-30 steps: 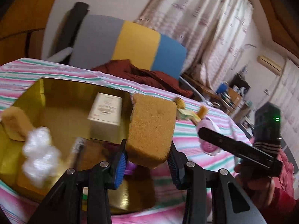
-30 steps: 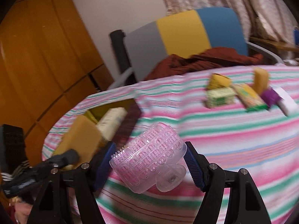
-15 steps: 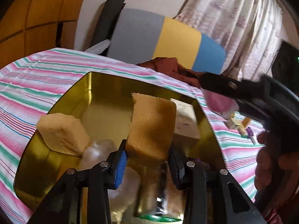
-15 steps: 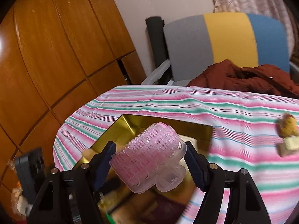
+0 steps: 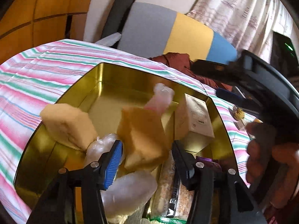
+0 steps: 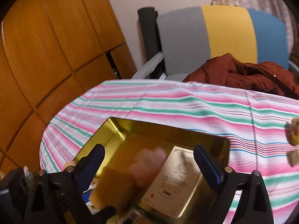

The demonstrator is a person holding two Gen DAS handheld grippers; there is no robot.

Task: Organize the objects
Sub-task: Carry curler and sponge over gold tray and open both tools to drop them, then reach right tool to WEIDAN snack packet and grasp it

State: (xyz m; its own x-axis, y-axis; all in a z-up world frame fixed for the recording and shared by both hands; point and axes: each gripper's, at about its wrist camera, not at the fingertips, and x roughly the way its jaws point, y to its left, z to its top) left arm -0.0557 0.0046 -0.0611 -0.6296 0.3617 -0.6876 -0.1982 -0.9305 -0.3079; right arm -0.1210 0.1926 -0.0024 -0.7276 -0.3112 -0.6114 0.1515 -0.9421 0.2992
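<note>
Over the gold tin on the striped desk, the left claw gapes wide around a blurred tan sponge, the right claw spreads wide, and a blurred pink hair roller lies in the tin beside a cream box.

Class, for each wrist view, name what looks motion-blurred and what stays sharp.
Left wrist view: the orange sponge and pink roller smear; the blue-padded fingers stay sharp. Right wrist view: the roller is a pink smudge; the striped cloth reads crisply.
</note>
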